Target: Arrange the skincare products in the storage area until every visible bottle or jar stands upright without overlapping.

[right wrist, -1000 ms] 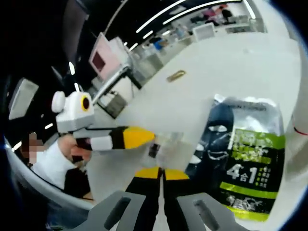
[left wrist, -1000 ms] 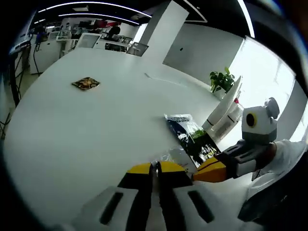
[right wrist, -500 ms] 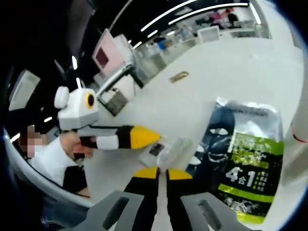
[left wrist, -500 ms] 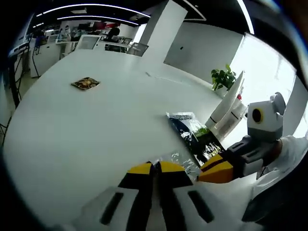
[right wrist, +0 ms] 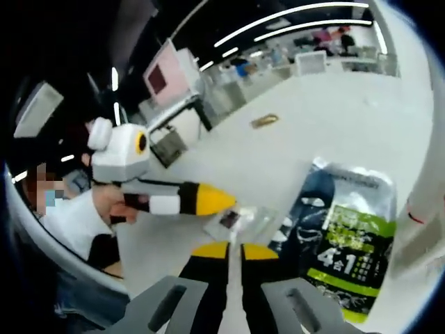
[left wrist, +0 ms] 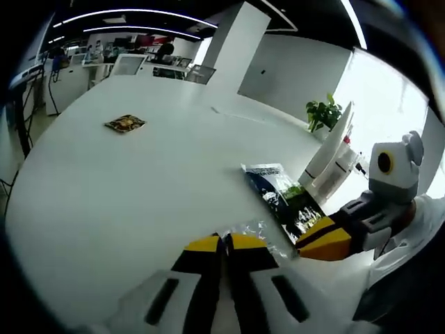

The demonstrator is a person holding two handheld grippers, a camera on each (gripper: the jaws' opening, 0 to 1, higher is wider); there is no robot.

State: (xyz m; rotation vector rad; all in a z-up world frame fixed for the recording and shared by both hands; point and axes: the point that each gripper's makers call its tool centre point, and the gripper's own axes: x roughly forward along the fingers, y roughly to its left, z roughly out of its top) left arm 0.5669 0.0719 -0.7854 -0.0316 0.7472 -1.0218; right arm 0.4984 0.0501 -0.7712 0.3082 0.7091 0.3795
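L gripper (left wrist: 224, 241) jaws closed, R gripper (right wrist: 235, 249) slightly parted, both low by clear sachet (right wrist: 240, 220).

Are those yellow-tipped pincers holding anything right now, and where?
Hard to tell. The left gripper, jaws shut, meets the small clear plastic sachet at its edge; the right gripper holds nothing.

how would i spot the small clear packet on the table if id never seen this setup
Start from the big white table and find the dark pouch with the green "4 in 1" panel lying flat near its edge. The small clear packet lies on the table beside that pouch, just ahead of the right gripper. Unlike the dark printed pouch, it is see-through and crinkly, with one small dark label.
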